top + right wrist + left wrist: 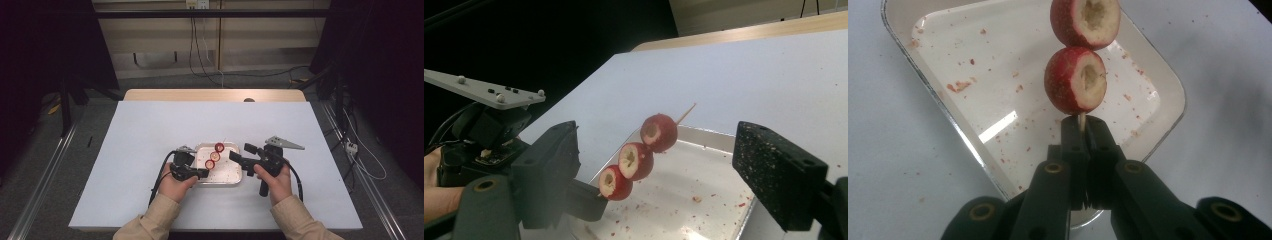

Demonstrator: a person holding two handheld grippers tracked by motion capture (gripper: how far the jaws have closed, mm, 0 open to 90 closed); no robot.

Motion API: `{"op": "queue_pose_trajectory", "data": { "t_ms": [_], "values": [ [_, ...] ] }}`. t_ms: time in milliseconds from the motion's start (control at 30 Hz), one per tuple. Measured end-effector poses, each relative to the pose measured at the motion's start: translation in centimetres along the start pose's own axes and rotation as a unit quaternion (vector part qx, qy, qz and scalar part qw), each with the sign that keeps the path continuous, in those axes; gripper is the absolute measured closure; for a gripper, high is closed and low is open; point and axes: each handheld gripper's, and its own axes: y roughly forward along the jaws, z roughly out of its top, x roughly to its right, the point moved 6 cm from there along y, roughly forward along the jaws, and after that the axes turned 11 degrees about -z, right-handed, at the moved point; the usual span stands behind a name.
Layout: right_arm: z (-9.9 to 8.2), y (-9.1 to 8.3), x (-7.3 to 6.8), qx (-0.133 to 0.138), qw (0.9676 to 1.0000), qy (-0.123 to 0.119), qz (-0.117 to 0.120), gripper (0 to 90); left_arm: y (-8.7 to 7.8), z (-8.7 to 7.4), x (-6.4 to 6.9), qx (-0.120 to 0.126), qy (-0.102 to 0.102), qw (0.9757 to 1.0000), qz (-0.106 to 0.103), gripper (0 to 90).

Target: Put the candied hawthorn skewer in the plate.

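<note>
No writing, label, brand, number or sign can be read anywhere in these pictures, on any thing or surface.

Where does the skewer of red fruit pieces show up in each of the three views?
High view: the skewer sits at centre, slanting over the tray, between the two grippers.
Left gripper view: top centre, two pieces rising straight up from the shut left gripper.
Right gripper view: centre, three pieces slanting up to the right, between the right gripper's open fingers.
Shared landmark: the crumb-speckled tray beneath it.
</note>
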Motion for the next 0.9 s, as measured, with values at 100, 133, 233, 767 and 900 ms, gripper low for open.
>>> {"op": "queue_pose_trajectory", "data": {
  "t_ms": [100,133,233,767,900],
  "values": [
    [0.07,-0.2,0.19,0.001,1.0,0.003,-0.001,18.4,0.23,-0.08,-0.1,-0.008,-0.001,1.0,0.004,88.2],
    [0.1,-0.25,0.25,0.001,1.0,0.002,-0.001,18.4,0.29,-0.14,-0.15,-0.014,0.0,0.9999,0.003,88.2],
    [0.2,-0.37,0.33,0.002,1.0,0.004,-0.001,18.5,0.53,-0.27,-0.15,-0.025,0.002,0.9997,0.009,88.2],
    [0.43,-0.49,0.28,0.003,1.0,0.007,0.004,18.7,0.51,-0.05,-0.09,-0.014,0.006,0.9998,0.01,82.2],
    [0.41,-0.46,0.31,0.003,1.0,0.005,0.003,18.7,0.2,0.07,-0.07,-0.008,0.008,0.9998,0.013,78.4]
  ]
}}
